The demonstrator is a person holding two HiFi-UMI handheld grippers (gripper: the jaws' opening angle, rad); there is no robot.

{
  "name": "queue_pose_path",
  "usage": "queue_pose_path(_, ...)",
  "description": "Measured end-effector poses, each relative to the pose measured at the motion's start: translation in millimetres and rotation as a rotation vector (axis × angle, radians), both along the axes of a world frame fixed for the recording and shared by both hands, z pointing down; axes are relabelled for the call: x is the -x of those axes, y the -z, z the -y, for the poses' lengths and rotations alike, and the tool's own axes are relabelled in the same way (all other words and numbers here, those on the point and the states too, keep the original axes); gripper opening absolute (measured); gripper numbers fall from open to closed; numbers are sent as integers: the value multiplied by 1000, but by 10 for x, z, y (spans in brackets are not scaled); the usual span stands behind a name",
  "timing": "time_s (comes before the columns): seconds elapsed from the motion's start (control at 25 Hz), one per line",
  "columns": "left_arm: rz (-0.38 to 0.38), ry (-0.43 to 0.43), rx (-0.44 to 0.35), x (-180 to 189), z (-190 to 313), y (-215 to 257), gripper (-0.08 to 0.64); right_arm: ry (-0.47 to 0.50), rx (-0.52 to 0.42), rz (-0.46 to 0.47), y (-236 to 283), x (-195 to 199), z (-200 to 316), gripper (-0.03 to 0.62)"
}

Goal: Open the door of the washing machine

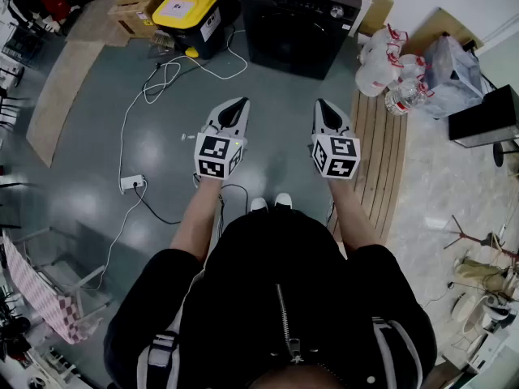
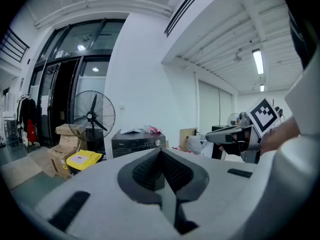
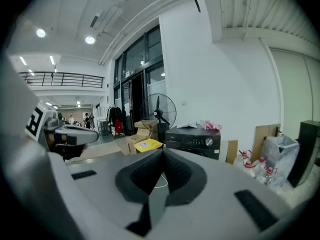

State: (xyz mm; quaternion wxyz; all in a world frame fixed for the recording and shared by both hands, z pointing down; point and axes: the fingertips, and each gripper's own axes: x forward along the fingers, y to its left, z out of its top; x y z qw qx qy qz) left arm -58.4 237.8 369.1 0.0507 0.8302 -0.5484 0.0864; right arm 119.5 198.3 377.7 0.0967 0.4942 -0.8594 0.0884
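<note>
The black washing machine (image 1: 298,24) stands against the far wall with its door closed; it also shows as the washing machine (image 2: 138,144) in the left gripper view and the washing machine (image 3: 193,141) in the right gripper view. I hold both grippers side by side over the grey floor, well short of the machine and pointing towards it. My left gripper (image 1: 236,104) is shut with nothing between its pads. My right gripper (image 1: 323,106) is likewise shut and empty. Neither touches anything.
A yellow-lidded bin (image 1: 188,10) and cardboard boxes (image 1: 138,6) sit left of the machine. A white cable runs to a power strip (image 1: 132,182) on the floor. Bags of bottles (image 1: 389,63) lie right of it, beside wooden planks (image 1: 381,160). A standing fan (image 2: 92,116) is behind the bin.
</note>
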Motion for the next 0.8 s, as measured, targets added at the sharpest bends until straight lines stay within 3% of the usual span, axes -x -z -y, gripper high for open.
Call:
queue_pose_path(0.2, -3, 26, 20, -127, -23, 17, 3, 64, -11, 37, 62, -73, -44, 3)
queue_pose_path(0.8, 1, 82, 16, -286, 295, -45, 3, 114, -40, 50, 97, -257, 294, 5)
